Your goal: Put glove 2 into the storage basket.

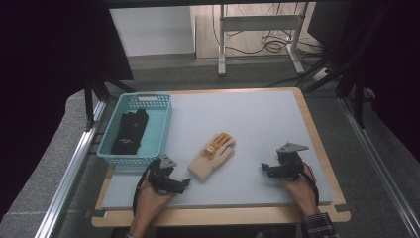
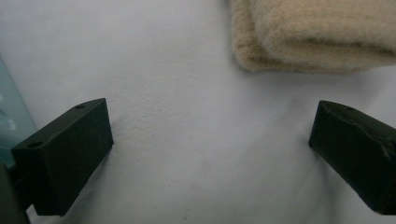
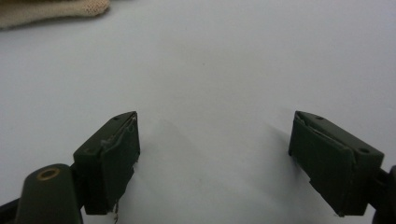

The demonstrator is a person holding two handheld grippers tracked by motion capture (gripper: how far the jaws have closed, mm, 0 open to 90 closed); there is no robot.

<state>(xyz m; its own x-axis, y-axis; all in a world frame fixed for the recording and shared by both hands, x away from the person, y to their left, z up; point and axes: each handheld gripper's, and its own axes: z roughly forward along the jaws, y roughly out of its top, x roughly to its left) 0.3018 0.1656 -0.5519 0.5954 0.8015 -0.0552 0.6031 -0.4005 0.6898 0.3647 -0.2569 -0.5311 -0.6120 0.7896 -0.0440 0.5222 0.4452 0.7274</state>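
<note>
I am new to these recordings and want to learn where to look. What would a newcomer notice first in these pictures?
First, the beige glove with orange fingers lying flat in the middle of the grey table. Next, the turquoise basket at the table's left edge, with a black glove inside it. Then the left gripper and the right gripper, both open and empty, one on each side of the beige glove.

A: Where does everything sit around the knitted glove (image 1: 213,155)?

B: The glove lies mid-worktop (image 1: 257,124). The basket (image 1: 161,124) stands to its left, another glove (image 1: 130,131) inside. The left hand-held gripper (image 1: 182,184) rests just before its cuff; the right hand-held gripper (image 1: 266,168) sits well to its right.
</note>
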